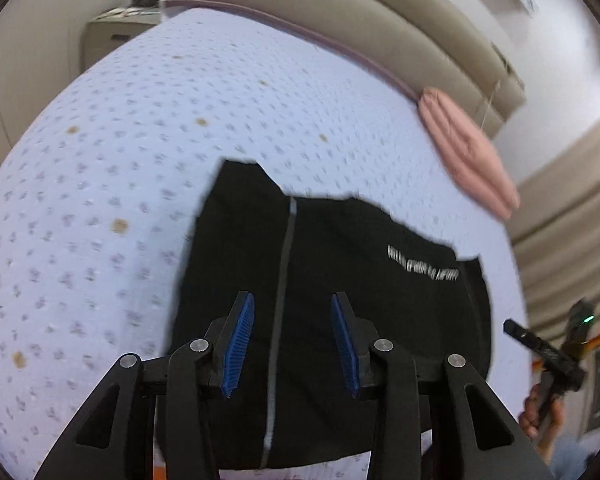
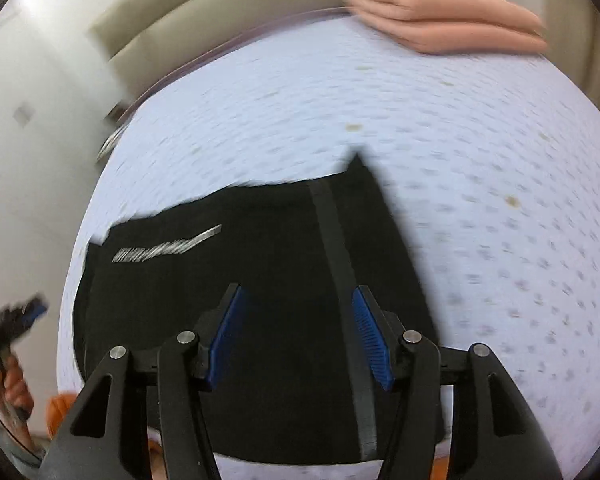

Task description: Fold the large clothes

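Both grippers' fingers point(image 1: 240, 344) point(image 2: 370, 336) gape above black garment point(image 1: 360, 320) whose white lettering point(image 1: 422, 268) is unreadable.

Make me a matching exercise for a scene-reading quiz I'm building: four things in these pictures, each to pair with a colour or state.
Things:
1. black folded garment with a grey stripe
2. folded pink cloth
3. white bedsheet with small purple dots
4. left tongs

Descriptions:
A. open, holding nothing
B. lies at the far edge of the bed
C. spotted with small brown stains
D. carries a line of white lettering

Pairs: 1-D, 2-B, 3-C, 4-A
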Demonstrator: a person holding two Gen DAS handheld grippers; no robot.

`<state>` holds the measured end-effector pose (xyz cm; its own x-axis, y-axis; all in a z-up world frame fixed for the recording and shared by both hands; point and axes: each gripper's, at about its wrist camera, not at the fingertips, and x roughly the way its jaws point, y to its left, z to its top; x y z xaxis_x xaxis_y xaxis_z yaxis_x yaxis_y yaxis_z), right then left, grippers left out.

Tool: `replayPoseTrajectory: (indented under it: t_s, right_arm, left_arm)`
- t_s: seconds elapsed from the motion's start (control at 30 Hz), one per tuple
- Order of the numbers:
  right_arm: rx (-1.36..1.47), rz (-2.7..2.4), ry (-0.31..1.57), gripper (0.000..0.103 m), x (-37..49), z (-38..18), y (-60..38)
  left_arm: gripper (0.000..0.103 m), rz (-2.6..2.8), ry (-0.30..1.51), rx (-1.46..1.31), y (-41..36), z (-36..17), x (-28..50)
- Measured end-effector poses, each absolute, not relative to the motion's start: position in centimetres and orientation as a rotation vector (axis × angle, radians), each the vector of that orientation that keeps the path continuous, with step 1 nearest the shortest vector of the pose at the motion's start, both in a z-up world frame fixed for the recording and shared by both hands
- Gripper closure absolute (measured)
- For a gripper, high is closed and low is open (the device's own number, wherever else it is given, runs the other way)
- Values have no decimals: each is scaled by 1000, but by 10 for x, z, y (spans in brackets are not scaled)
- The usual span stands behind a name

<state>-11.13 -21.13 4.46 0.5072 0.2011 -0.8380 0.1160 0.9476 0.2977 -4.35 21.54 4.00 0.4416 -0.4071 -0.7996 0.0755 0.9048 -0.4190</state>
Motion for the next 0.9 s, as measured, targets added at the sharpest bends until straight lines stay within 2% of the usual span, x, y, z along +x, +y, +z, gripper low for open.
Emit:
replayPoseTrajectory:
  t_s: [0.2,0.3,0.4,0.73,0.9]
  right_arm:
    - [119,-8,1123,43,-105,2,-130]
    - [61,-27,1155,42,-105,-21,-122]
    - [53,-24,1152,40,-99,-30,-118]
    - [41,-53,1057,37,-123,-23,-118]
    - [125,-50,982,37,-149,32,-119]
  left_arm:
    - [62,-237,1112,-211,172,-11,-49]
    - [61,-230,1212,-221,171,-35,-42]
    - [61,-233,1218,-245,175,-37,-38]
    - [61,-183,1039,-62,153,-4,-71]
    - [61,-209,883,-31,143,40,-116]
